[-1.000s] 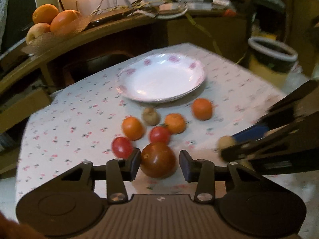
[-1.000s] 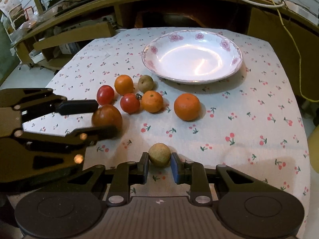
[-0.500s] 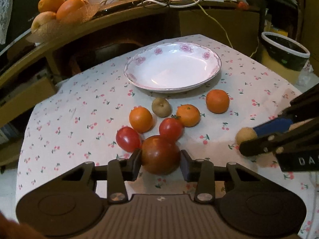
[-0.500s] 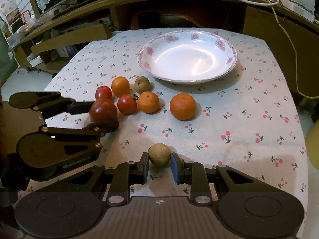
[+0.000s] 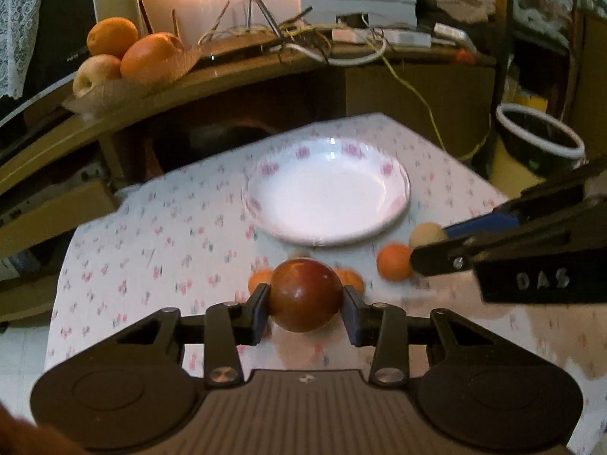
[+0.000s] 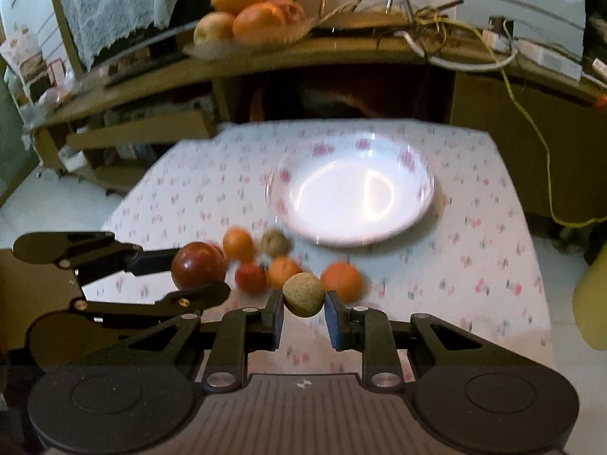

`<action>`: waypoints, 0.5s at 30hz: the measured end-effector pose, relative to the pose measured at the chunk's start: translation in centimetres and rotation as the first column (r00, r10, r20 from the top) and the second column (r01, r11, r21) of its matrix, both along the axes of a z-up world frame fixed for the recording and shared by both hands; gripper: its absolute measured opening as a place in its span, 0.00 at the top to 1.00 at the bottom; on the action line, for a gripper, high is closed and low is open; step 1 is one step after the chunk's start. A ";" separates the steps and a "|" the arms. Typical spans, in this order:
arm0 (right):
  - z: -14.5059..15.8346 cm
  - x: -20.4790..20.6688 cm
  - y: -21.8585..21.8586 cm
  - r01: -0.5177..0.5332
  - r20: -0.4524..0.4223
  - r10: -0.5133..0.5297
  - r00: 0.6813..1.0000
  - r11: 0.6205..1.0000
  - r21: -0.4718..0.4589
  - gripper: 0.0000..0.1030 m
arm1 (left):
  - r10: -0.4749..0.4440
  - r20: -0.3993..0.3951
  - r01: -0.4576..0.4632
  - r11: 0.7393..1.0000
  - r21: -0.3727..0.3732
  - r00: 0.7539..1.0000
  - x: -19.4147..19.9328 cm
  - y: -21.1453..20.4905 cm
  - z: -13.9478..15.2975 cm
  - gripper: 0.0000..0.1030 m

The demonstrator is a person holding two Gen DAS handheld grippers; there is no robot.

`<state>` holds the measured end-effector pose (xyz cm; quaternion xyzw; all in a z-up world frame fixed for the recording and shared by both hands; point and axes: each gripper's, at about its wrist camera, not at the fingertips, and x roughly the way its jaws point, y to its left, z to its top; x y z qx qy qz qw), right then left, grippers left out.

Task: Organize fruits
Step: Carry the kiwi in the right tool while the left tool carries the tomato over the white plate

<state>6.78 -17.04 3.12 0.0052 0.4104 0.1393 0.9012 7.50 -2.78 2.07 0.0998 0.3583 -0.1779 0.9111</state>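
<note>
My left gripper (image 5: 305, 309) is shut on a dark red round fruit (image 5: 305, 294) and holds it above the table; the same fruit shows in the right wrist view (image 6: 198, 270). My right gripper (image 6: 303, 313) is shut on a small tan round fruit (image 6: 303, 294), lifted off the cloth; it also shows in the left wrist view (image 5: 426, 234). A white floral plate (image 5: 402, 178) (image 6: 426, 189) lies empty beyond both. Oranges (image 6: 341, 280), a red tomato (image 6: 250, 277) and a small greenish fruit (image 6: 275, 242) lie on the cloth in front of the plate.
The table has a cherry-print cloth (image 6: 474, 258). Behind it a wooden shelf (image 5: 235, 72) holds a fruit basket (image 5: 125, 53), cables and boxes. A dark bin (image 5: 538, 144) stands to the right, and a yellow container (image 6: 592, 303) at the right edge.
Both grippers have lifted their fruits off the cloth and moved up and toward the plate. The left gripper closed on the dark red fruit a second ago.
</note>
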 end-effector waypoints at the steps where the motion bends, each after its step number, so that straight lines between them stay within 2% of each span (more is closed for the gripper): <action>1: 0.1 0.5 0.1 0.004 0.007 -0.004 1.000 1.000 -0.001 0.75 | 0.002 -0.002 -0.002 1.000 -0.006 1.000 0.7 -0.1 0.0 0.57; 9: -0.6 5.1 -0.8 0.055 0.003 -0.055 0.998 0.998 -0.018 0.75 | 0.003 -0.018 -0.004 0.999 -0.035 1.000 5.9 -1.4 -0.7 0.57; 15: -1.8 7.5 -1.1 0.069 -0.008 -0.070 0.998 0.996 -0.052 0.75 | 0.012 -0.035 -0.013 1.000 -0.028 0.999 8.1 -1.8 -1.8 0.57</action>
